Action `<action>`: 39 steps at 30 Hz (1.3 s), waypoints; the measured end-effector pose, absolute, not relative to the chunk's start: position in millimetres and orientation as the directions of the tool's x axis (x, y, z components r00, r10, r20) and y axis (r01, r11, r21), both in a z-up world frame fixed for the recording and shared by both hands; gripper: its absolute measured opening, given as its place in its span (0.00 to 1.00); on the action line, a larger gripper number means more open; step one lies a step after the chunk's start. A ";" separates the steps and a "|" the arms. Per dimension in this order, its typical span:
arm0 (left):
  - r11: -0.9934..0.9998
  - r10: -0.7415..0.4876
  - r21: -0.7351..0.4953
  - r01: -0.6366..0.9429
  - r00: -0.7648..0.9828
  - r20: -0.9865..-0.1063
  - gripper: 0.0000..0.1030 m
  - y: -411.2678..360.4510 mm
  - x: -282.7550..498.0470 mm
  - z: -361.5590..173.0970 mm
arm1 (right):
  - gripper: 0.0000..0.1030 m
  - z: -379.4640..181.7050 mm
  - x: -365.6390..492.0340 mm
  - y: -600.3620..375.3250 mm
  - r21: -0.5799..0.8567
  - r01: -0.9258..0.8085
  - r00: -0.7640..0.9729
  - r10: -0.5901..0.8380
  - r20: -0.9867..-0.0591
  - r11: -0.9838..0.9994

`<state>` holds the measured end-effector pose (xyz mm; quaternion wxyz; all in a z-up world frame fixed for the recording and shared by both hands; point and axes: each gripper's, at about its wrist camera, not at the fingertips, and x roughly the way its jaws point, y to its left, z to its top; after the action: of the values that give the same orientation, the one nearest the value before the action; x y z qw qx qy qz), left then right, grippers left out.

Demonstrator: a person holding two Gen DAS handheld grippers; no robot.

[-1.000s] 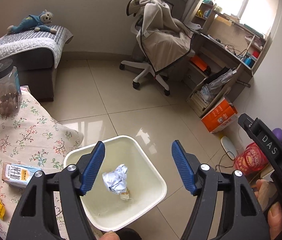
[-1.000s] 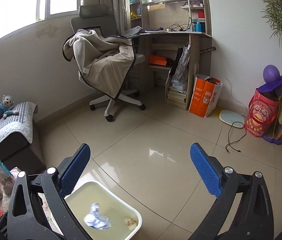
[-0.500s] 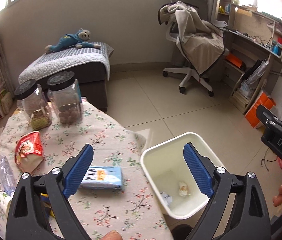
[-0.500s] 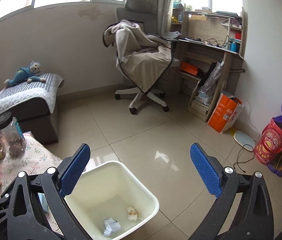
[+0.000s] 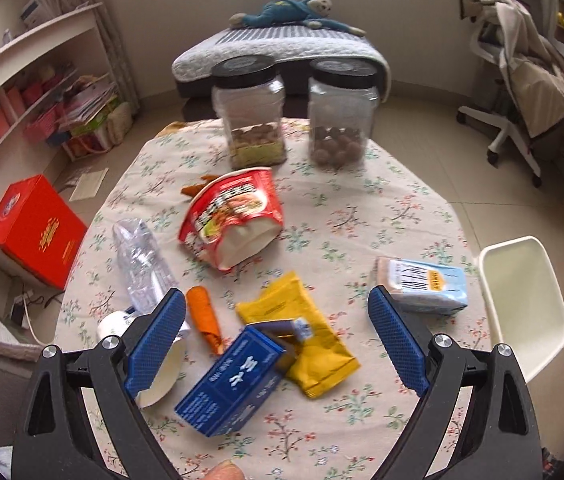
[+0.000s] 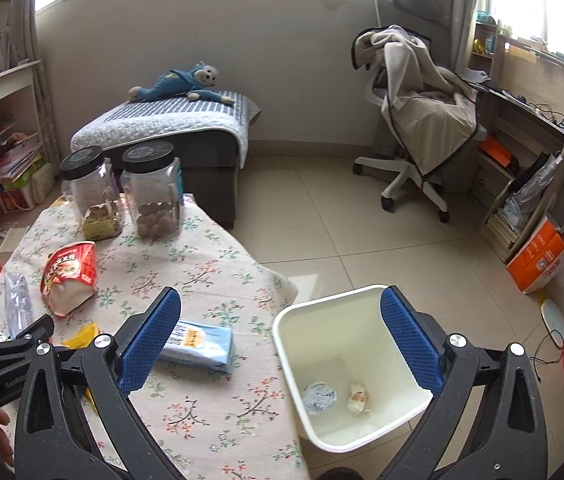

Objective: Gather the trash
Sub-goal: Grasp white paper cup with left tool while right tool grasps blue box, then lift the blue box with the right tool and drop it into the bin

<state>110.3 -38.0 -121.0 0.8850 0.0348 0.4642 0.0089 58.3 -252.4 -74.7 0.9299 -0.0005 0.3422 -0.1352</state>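
While one second ago the left gripper (image 5: 276, 342) hung above the white plastic bin (image 5: 521, 304), it has now turned over the surface with the flowered cloth (image 5: 361, 216), and the bin lies to the right of its right finger. Its blue padded fingers (image 5: 154, 344) are wide apart and hold nothing. The right gripper (image 6: 280, 342) has also turned: before it faced the floor and the office chair (image 6: 413, 132), now its left finger is over the cloth and its right finger over the bin. Its fingers are apart and empty too.

Between the left fingers lie a dark blue cardboard box (image 5: 230, 384) with an open flap and a yellow foil packet (image 5: 301, 340), touching each other. Just beside the left finger are an orange wrapper (image 5: 204, 318), a crushed clear plastic bottle (image 5: 142, 264) and a torn white paper cup (image 5: 162, 376), partly hidden by the finger. Beyond the fingers one red crushed noodle cup (image 5: 234, 220) lies on its side. Near the right finger rests one light blue tissue pack (image 5: 421, 286). That makes seven loose pieces on the cloth.

Farther away stand two clear plastic jars with black lids: the left jar (image 5: 250, 112) holds pale brown pieces, the right jar (image 5: 339, 112) holds round brown nuts.

Inside the bin are two things: one crumpled bluish-white paper ball (image 6: 319, 396) and one small crumpled white and orange wrapper (image 6: 357, 396), side by side on the bottom.
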 end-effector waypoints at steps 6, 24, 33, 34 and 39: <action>0.962 0.140 0.003 -0.274 0.479 -0.866 0.87 55.9 109.6 -144.2 | 0.93 -87.5 76.4 -206.2 -0.060 0.159 0.713 -0.157 -0.683 0.985; 0.860 -0.070 -0.224 -0.458 0.330 -0.941 0.64 119.8 122.2 -211.6 | 0.93 -188.0 115.0 -123.1 0.291 0.103 0.366 0.235 -0.900 0.951; 0.922 -0.077 -0.253 -0.295 0.500 -0.862 0.60 119.5 107.1 -155.5 | 0.93 -201.5 121.1 -98.8 0.348 0.100 0.293 0.307 -0.906 0.932; 0.928 -0.060 -0.242 -0.283 0.528 -0.847 0.60 121.2 104.1 -146.3 | 0.93 -202.4 120.7 -94.4 0.342 0.092 0.290 0.304 -0.908 0.935; 0.942 0.009 -0.201 -0.268 0.620 -0.785 0.61 136.3 93.3 -114.3 | 0.93 -214.4 122.6 -67.8 0.290 0.055 0.269 0.265 -0.926 0.956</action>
<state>93.3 136.3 -114.3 0.8872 -0.1512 0.4288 0.0780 122.6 -67.8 -214.4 0.7855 0.1330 0.6007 0.0670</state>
